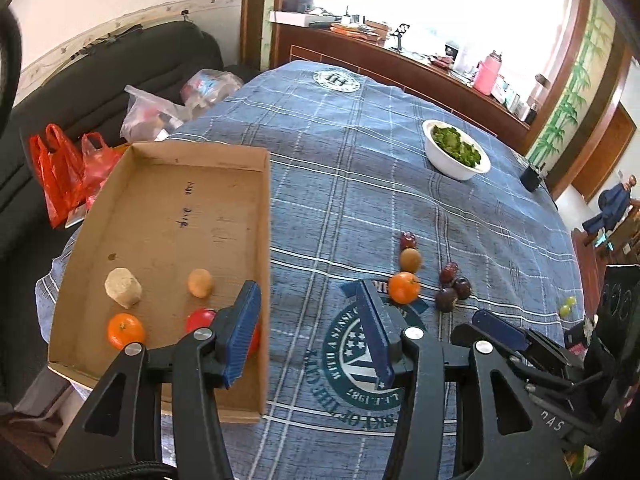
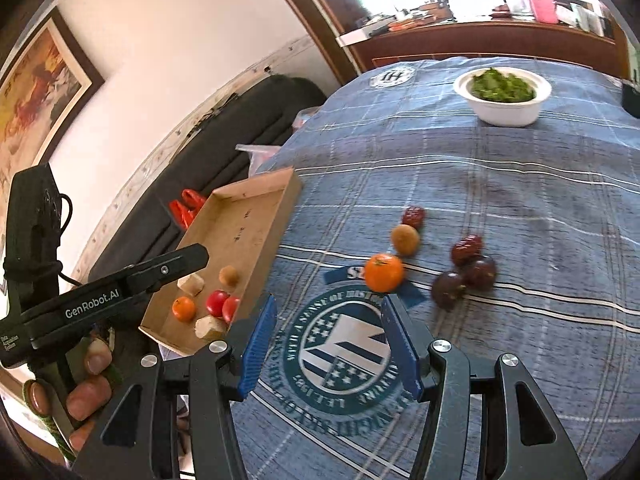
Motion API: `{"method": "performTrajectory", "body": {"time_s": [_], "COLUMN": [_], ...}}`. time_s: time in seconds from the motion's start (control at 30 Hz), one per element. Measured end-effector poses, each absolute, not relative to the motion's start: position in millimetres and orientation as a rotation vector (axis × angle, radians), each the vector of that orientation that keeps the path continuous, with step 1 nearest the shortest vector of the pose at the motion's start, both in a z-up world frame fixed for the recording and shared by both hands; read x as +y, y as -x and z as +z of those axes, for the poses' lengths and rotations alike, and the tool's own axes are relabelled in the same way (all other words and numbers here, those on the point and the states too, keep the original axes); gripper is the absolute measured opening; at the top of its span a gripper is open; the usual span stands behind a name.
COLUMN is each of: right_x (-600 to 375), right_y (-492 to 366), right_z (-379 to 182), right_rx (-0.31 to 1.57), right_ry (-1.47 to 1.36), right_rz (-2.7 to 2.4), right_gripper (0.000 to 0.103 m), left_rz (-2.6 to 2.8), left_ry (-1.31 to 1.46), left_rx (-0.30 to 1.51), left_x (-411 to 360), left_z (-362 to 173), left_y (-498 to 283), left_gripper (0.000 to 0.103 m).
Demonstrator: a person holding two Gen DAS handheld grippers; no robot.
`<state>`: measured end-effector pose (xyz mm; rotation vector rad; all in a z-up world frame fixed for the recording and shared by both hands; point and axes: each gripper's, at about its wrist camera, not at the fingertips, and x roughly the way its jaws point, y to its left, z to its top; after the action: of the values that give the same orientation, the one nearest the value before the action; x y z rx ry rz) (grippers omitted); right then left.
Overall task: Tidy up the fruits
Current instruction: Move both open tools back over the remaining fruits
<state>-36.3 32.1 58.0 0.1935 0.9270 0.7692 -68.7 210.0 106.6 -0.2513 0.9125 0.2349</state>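
Left hand-held gripper (image 1: 308,330): jaws spread wide, nothing between them, poised above the worktop (image 1: 360,184) beside the right wall of the cardboard tray (image 1: 172,216). Right hand-held gripper (image 2: 328,344): jaws likewise spread and empty, over the round emblem printed on the blue plaid cloth.

Tray contents, left wrist view: a tangerine (image 1: 125,331) at 7 o'clock in the tray, a pale beige chunk (image 1: 123,287) just above it, a small tan fruit (image 1: 200,282) toward the middle, and a red tomato (image 1: 200,319) partly hidden behind the left gripper's blue pad. The right wrist view shows two red tomatoes (image 2: 223,304) lying side by side there, with a second beige chunk (image 2: 210,327) just below them.

Loose fruit on the cloth, right wrist view: an orange tangerine (image 2: 383,273) at 12 o'clock from the right gripper, close to its right pad; a brown kiwi-like fruit (image 2: 405,239) just beyond; a dark red fruit (image 2: 413,216) beyond that. At 2 o'clock from the tangerine, three dark purple-red fruits (image 2: 466,272) clustered, touching.

A white bowl of greens (image 2: 504,94) stands well apart at the far end.
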Motion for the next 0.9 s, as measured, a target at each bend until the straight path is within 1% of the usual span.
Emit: {"method": "performTrajectory", "body": {"time_s": [0.43,0.73,0.83,0.9], "right_x": [-19,-34,-31,-28], "right_y": [37,35,31,27], "right_z": [54,37,31,27], "right_rx": [0.908,0.933,0.94,0.942], "right_ry": [-0.245,-0.23,-0.207,-0.191], "right_rz": [0.673,0.624,0.616,0.595], "right_gripper": [0.057,0.057,0.053,0.046], "left_rz": [0.18,0.126,0.112,0.104], "left_ry": [0.216,0.19,0.185,0.185], "left_rx": [0.946,1.012,1.036,1.047], "left_x": [183,159,154,151], "left_z": [98,71,61,53], "left_y": [65,53,44,36], "left_gripper": [0.048,0.048,0.048,0.048]}}
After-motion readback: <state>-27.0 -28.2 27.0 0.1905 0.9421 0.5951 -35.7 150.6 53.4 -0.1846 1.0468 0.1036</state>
